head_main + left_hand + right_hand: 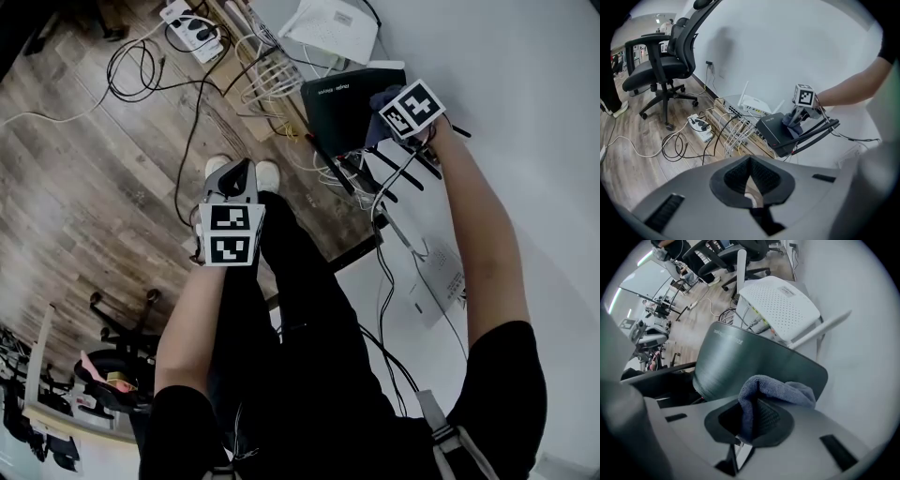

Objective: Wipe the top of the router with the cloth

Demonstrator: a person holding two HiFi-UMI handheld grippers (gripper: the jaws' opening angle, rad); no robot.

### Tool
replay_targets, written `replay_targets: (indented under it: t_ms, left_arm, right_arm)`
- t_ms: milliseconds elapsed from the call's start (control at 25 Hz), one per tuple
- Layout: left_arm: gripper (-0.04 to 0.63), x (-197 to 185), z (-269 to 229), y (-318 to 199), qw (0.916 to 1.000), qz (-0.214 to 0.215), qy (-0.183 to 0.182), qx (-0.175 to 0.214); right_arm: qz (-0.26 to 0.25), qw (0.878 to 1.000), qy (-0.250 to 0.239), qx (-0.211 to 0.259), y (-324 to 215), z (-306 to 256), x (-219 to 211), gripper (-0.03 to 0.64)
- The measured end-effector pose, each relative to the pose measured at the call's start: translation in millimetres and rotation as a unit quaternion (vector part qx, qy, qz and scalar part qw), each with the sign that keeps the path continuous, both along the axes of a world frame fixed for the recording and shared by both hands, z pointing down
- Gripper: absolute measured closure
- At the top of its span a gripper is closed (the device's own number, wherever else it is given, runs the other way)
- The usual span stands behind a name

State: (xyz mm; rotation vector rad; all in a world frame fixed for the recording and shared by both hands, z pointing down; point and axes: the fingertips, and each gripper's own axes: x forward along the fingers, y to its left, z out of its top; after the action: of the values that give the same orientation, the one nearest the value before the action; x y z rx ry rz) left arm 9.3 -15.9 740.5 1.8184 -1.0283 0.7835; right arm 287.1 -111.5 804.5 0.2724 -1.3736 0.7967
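A black router (339, 105) with long antennas stands by the white wall, and its ribbed top (740, 359) fills the right gripper view. My right gripper (394, 120) is shut on a blue-grey cloth (780, 390), which rests on the router's top near its wall-side edge. The left gripper view takes in the same router (772, 129), the cloth (792, 120) and the right gripper (800, 111) from a distance. My left gripper (239, 175) hangs over the wooden floor, well left of the router, shut with nothing in it (751, 187).
A white router (780, 305) lies just behind the black one. Beside them are a stack of network boxes with many cables (736, 122), a power strip (192, 28), loose black cables (150, 66), an office chair (665, 61), and a white wall box (436, 286).
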Motion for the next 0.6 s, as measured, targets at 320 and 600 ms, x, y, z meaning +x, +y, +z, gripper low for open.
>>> replay_targets:
  t_ms: [320,600]
  left_arm:
    - [0.601,4,-3,7,1.0000,0.008,0.000,0.003]
    - [0.601,-2,-1,24,0.9999,0.004,-0.006,-0.008]
  right_arm:
    - [0.001,0.996,-0.084,-0.022,22,-5,-58,0.594]
    - [-0.022,0.992,-0.124,-0.026,36,-9,-90,0.594]
